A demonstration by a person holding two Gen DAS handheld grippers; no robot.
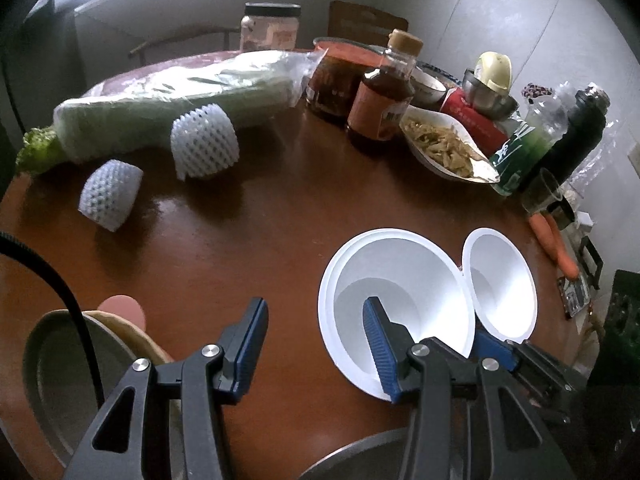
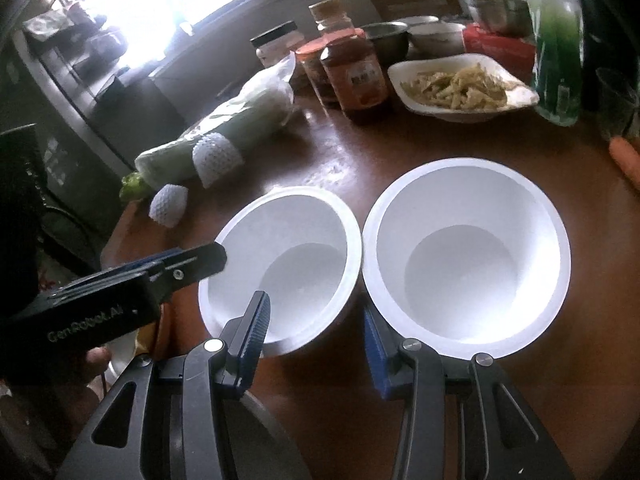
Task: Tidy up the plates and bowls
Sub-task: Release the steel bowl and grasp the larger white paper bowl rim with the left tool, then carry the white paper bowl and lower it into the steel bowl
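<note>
bowls: two white bowls point(image 2: 280, 264) point(image 2: 466, 268) rim to rim near table point(image 1: 240, 248) front edge, ready for nesting | left gripper point(image 1: 316, 344) part-open, one finger dipping inside left bowl's wall, not clamped | right gripper point(image 2: 316, 344) part-open, empty, hovering between both

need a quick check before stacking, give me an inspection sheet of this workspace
surface: glossy brown table
job's things: left bowl and right bowl, white, side by side; grey plate at near edge
clutter: bagged greens, foam nets, sauce bottle, food dish, carrots
grippers: left gripper open, one finger in left bowl; right gripper open, holding nothing
cables: black cable across the plate
surroundings: chair, wall
</note>
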